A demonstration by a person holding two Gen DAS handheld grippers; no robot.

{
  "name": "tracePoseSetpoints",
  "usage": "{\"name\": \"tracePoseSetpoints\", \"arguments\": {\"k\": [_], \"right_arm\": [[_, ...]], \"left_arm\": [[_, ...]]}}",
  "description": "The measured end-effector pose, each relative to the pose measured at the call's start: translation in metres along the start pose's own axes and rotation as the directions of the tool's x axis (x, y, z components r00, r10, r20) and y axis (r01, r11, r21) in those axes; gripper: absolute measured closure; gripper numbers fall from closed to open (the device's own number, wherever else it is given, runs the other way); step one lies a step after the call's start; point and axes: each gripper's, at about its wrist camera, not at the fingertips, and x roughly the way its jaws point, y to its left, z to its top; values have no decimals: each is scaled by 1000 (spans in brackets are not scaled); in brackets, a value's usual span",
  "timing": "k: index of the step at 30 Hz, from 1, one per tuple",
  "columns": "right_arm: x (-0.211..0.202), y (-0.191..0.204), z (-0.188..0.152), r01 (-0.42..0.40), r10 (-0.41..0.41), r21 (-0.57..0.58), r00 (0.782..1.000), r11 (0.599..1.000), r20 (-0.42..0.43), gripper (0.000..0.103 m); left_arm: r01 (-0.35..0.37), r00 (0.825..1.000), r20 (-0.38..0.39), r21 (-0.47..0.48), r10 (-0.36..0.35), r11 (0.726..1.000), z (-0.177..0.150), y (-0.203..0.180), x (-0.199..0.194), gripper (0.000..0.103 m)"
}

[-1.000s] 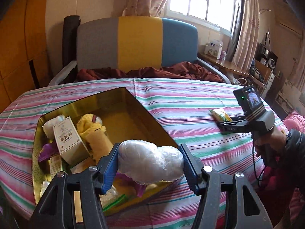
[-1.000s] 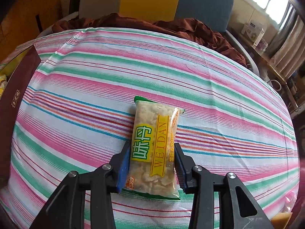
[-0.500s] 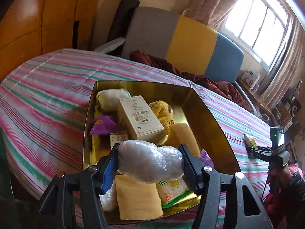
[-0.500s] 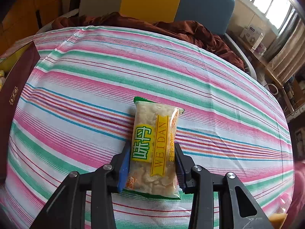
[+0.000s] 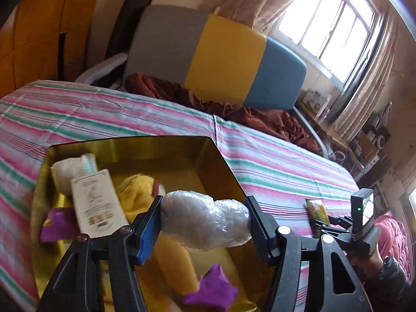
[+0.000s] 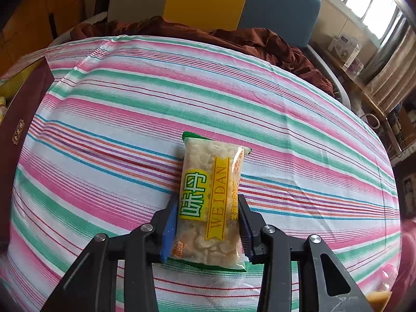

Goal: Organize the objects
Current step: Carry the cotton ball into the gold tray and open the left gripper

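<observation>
Left gripper (image 5: pixel 204 221) clamps white wrapped bundle (image 5: pixel 205 221) above gold box (image 5: pixel 221 161).

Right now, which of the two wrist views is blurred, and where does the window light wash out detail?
Left wrist view: motion-smeared across the gold-lined box and its contents, such as the white printed carton; the window is blown out to white. Right wrist view: sharp, the lettering on the yellow-green WEIDAN snack packet reads clearly; only the window strip at top right is overexposed. Fisheye bending in both.
</observation>
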Motion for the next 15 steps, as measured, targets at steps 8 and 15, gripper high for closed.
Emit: {"name": "tracePoseSetpoints", "arguments": {"k": [8, 15], "right_arm": [[1, -1, 1, -4, 4, -4, 1000, 1000, 1, 61], [1, 0, 1, -3, 3, -3, 1000, 1000, 3, 61]], "left_arm": [[-54, 991, -122, 0, 53, 999, -4, 3, 47, 28], [-58, 996, -71, -24, 56, 998, -5, 16, 27, 20]]}}
